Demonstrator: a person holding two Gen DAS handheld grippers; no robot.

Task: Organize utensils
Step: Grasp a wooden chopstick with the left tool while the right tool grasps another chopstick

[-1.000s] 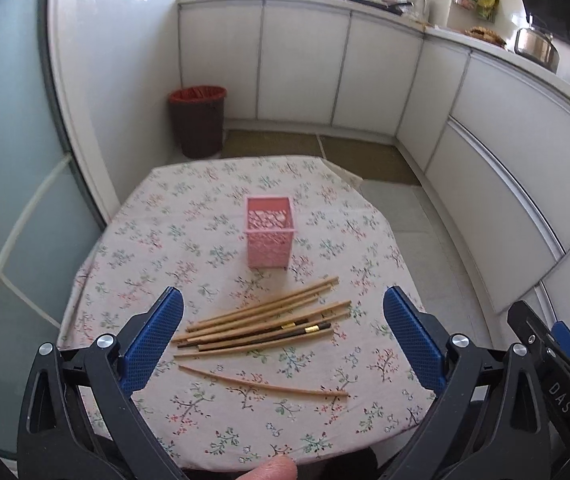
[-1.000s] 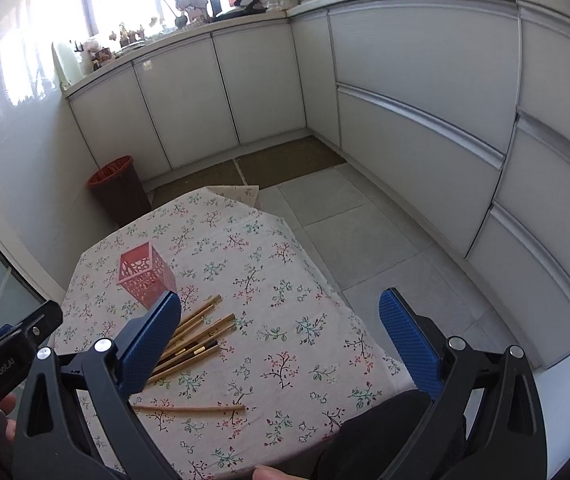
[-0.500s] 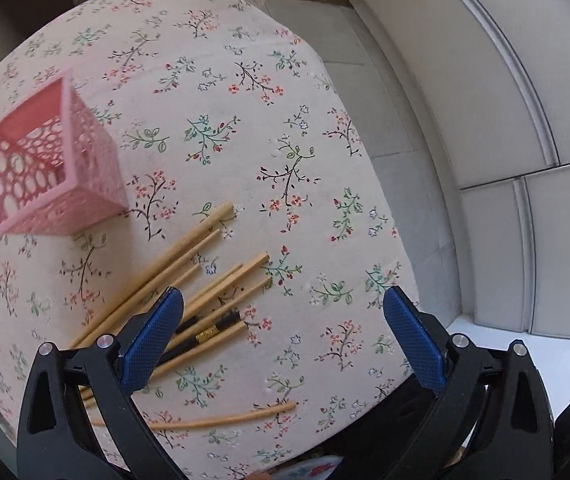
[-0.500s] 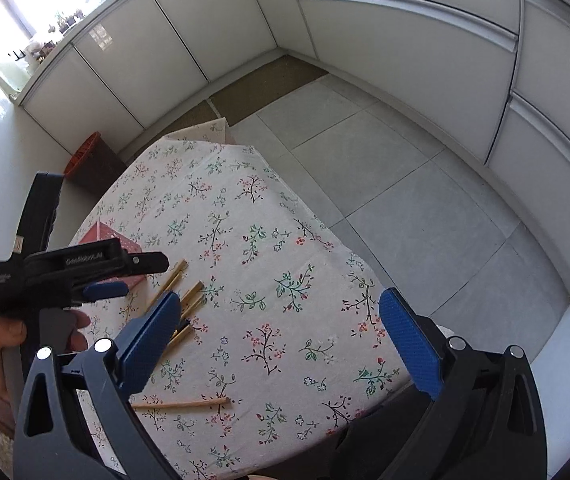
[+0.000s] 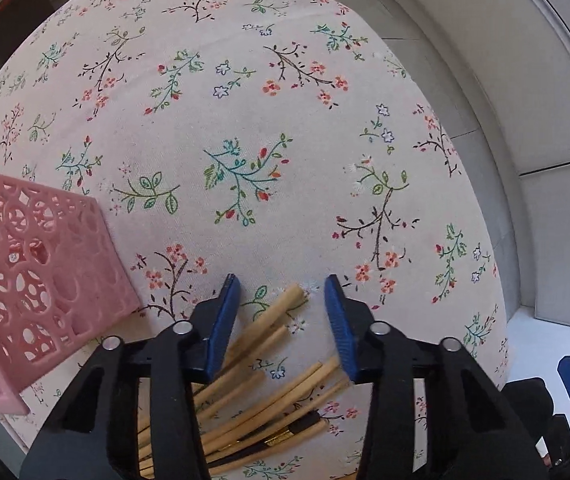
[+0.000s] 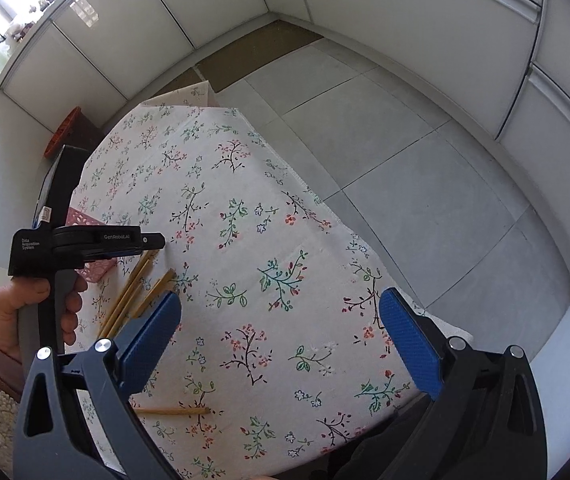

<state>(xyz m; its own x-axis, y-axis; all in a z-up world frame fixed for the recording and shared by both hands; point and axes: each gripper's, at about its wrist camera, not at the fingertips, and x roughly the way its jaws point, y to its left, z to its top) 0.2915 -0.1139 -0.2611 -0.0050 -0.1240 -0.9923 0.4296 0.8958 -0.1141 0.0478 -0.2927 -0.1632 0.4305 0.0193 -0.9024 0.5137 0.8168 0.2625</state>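
left gripper (image 5: 281, 286) fingers partly spread astride chopsticks (image 5: 273, 316) tips, not pinching; pink holder (image 5: 41, 276) left of fingers. right gripper (image 6: 281, 320) fingers wide apart above worktop (image 6: 245, 240).

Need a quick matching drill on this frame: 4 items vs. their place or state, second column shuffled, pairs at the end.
Column 1
1. left claw
2. right claw
3. pink holder
4. lone chopstick

Column 2
A. open, above bare floral cloth, nothing between its fingers
B. lying apart from the pile, near the table's close edge
C. open, straddling the chopstick pile's tips
D. standing on the cloth beside the chopstick pile

Pairs: 1-C, 2-A, 3-D, 4-B
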